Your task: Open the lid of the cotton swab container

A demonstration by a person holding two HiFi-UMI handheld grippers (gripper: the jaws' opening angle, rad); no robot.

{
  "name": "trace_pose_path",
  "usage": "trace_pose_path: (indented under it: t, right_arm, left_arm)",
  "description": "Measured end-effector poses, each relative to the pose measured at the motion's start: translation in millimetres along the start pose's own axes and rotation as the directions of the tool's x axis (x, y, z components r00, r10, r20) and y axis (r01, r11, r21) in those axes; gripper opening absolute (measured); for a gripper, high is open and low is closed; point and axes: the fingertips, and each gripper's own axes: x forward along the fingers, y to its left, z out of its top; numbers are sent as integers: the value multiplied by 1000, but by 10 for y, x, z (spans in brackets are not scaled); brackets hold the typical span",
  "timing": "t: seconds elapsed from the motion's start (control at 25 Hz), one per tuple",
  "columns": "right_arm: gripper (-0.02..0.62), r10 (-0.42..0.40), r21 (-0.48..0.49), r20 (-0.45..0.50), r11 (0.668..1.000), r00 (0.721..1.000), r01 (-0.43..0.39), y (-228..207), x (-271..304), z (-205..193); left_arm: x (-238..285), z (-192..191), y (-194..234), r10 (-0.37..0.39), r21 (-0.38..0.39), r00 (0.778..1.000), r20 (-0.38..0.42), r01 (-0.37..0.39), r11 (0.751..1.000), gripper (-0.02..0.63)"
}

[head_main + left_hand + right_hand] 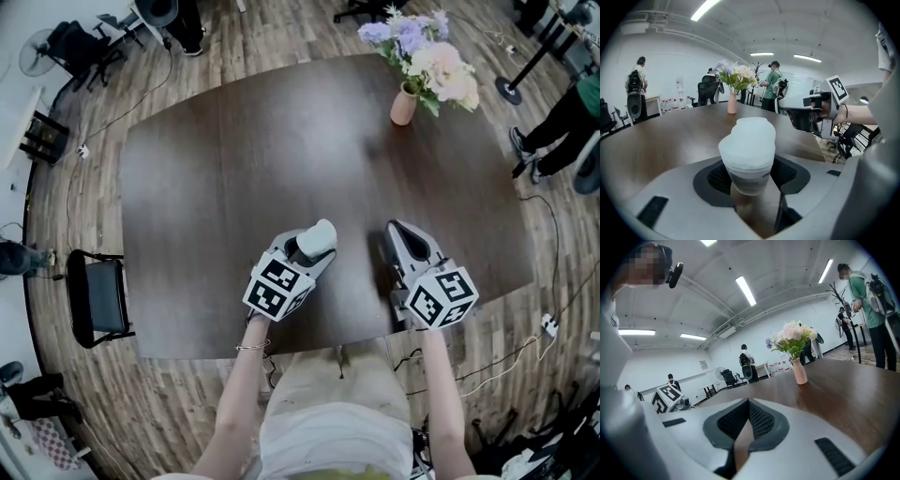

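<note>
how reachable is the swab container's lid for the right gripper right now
Probably yes: the lid sticks up clear of the left gripper clamping the cotton swab container, with only bare table between it and the right gripper, whose shut, empty jaws must open first.

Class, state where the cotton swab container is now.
In the head view, the cotton swab container stands between the left gripper's jaws, near the table's front edge.
</note>
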Motion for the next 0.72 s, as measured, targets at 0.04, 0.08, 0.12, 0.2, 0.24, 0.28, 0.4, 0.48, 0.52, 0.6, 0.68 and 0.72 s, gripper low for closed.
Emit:
trace_pose_path:
  t: [0.04,0.08,0.12,0.2,0.24,0.28,0.4,0.48,0.52,0.6,0.68,0.72]
  right_arm:
    - [21,16,-6,-1,1000,1000,-16,32,14,22]
    - [21,32,-12,-2,999,999,-32,65,24,48]
    - [21,50,-19,-3,999,999,-50,100,34,77]
    - [21,93,-31,-2,995,996,-93,182,51,147]
    - [21,119,-37,0,992,993,-119,233,59,188]
    - [21,148,-45,3,988,989,-148,291,65,234]
    - [21,232,-76,4,970,973,-231,458,74,376]
    - [21,280,-94,3,956,960,-279,550,72,475]
    - [21,303,-99,5,949,953,-301,592,67,526]
    - [21,341,-112,11,935,940,-338,670,60,632]
    - [21,373,-135,3,920,928,-369,753,67,727]
    - [23,393,-151,-9,908,919,-390,804,68,759]
  left_arm:
    - [-45,42,-35,-11,-3,1000,3,11,1000,242]
    - [-90,87,-70,-22,-6,1000,6,22,1000,242]
    - [-133,134,-103,-32,-7,999,11,32,999,242]
    - [-217,226,-158,-48,-7,999,20,48,999,242]
    - [-260,271,-179,-54,-6,998,25,54,999,242]
    - [-306,315,-198,-60,-4,998,32,60,998,242]
    - [-432,450,-237,-77,7,996,54,77,997,242]
    - [-505,526,-265,-91,17,994,59,90,996,242]
    - [-541,557,-286,-101,20,993,56,100,995,242]
    - [-612,615,-334,-125,26,991,50,124,992,242]
    - [-682,680,-370,-142,39,989,47,140,989,242]
    - [-714,712,-389,-148,48,988,47,146,988,242]
